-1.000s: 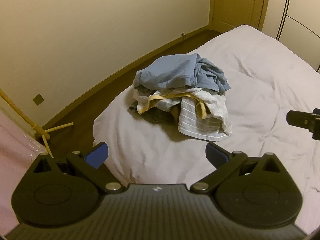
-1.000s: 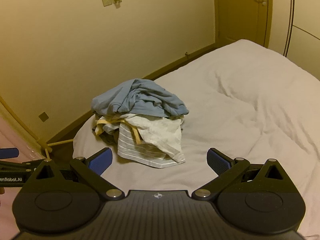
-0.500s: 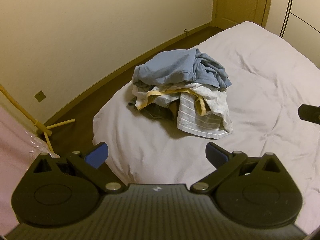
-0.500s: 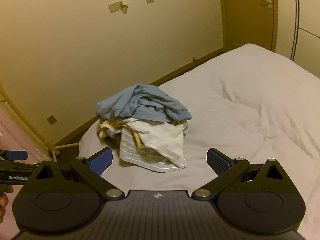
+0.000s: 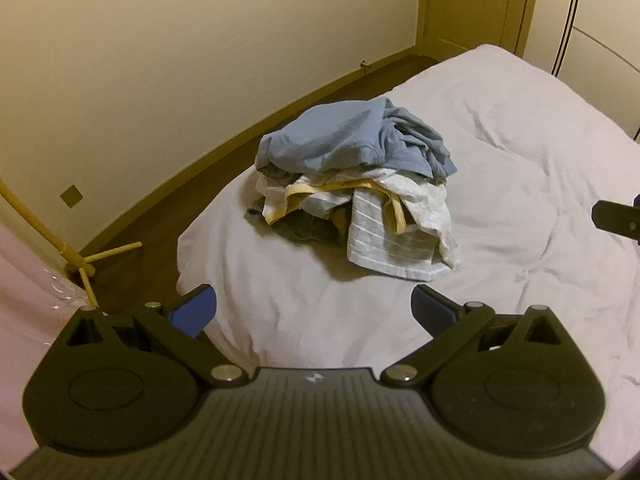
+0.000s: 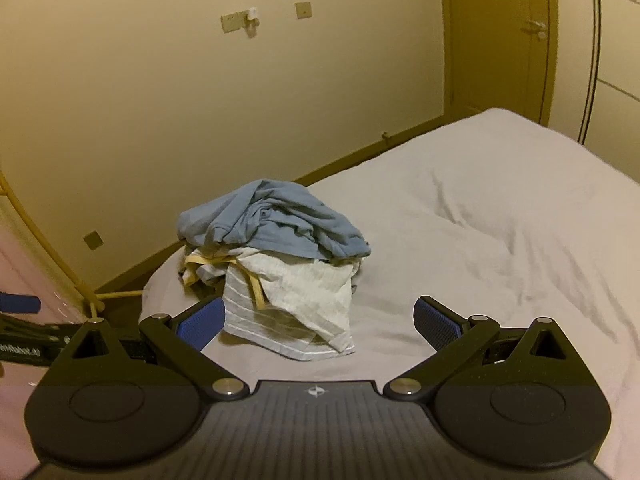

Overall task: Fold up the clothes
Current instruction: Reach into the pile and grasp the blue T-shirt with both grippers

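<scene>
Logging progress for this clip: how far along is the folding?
Nothing looks folded: the clothes pile sits crumpled on the bed, blue garment on top. In hand: nothing; left gripper and right gripper are open, short of it. Every garment remains.

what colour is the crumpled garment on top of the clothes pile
Light blue crumpled garment, plain, no pattern; clearest in the left wrist view.

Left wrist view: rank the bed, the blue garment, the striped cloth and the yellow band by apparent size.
1. bed
2. blue garment
3. striped cloth, partly buried, so unsure
4. yellow band
</scene>
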Demonstrator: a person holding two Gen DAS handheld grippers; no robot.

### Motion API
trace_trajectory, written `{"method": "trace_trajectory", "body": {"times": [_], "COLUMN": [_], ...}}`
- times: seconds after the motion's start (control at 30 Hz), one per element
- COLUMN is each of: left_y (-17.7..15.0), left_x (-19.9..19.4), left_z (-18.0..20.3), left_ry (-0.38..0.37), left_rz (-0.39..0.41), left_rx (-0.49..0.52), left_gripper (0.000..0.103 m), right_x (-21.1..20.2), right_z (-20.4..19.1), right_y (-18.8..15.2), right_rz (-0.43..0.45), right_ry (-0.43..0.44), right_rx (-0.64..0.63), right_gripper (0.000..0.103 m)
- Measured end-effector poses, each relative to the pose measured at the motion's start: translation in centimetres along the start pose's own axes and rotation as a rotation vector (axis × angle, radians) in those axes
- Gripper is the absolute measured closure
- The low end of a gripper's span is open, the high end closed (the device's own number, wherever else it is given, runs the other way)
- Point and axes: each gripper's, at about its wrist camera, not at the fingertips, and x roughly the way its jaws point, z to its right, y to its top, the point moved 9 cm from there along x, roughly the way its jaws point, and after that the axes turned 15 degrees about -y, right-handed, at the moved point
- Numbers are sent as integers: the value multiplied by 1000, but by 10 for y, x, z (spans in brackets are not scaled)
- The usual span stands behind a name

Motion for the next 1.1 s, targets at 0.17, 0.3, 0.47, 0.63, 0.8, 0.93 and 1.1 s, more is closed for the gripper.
{"method": "trace_trajectory", "body": {"times": [0.17, 0.3, 0.47, 0.63, 0.8, 0.93, 1.1], "left_y": [17, 40, 83, 114, 120, 120, 149], "left_x": [28, 66, 113, 167, 214, 247, 232], "left_z": [-28, -47, -65, -75, -65, -62, -70], "left_ry": [17, -6, -75, -141, -259, -326, -433], "left_rz": [-19, -33, 9, 11, -32, -123, -76], "left_rx": [95, 225, 386, 566, 753, 810, 690], "left_gripper": [1, 1, 4, 6, 34, 92, 102], "right_x": [24, 52, 106, 155, 195, 223, 249], "right_z": [-15, -27, -55, -91, -118, -130, -141], "right_y": [18, 39, 61, 72, 74, 76, 73], "right_rz": [15, 7, -44, -97, -140, -175, -227], "right_ry": [-59, -68, -54, -25, -19, -9, 12], "right_rx": [-56, -50, -73, -120, -175, -186, -191], "right_gripper": [0, 1, 28, 30, 29, 29, 33]}}
